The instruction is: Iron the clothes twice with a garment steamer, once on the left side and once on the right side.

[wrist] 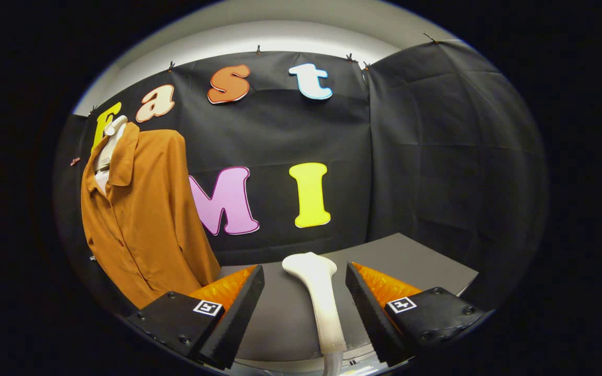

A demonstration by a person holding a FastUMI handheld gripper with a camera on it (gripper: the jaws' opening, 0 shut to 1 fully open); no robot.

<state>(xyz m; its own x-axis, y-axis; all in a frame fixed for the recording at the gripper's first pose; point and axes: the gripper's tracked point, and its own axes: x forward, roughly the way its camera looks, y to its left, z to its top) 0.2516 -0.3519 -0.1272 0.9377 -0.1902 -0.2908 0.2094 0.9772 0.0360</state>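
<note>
Fingers of the gripper (305, 292) are standing wide apart, released, and they are holding nothing. Lying between them on the grey table (437, 261) is the white garment steamer (319, 297), with its wide head pointing away from the gripper and its thin handle running back toward it. Neither finger is touching the steamer, and it is lying nearer to the right finger than to the left one.

Away from the steamer, off past the left finger, the brown shirt (144, 224) is hanging on a white dress form (108, 146) in front of the black wall. The shirt's hem is hanging just beside the table's edge.

Trouble could be coming in a few ways. The steamer looks smooth and round, so if the fingers close too near its head it could be slipping or rolling out. Since it is sitting off to one side, the right finger could be bumping it first and pushing it across the table. The shirt is hanging loose too, so a hard push could be swinging it or tipping the form.

Each finger block is wearing a small black and white square marker. No brand name can be read on the steamer.
</note>
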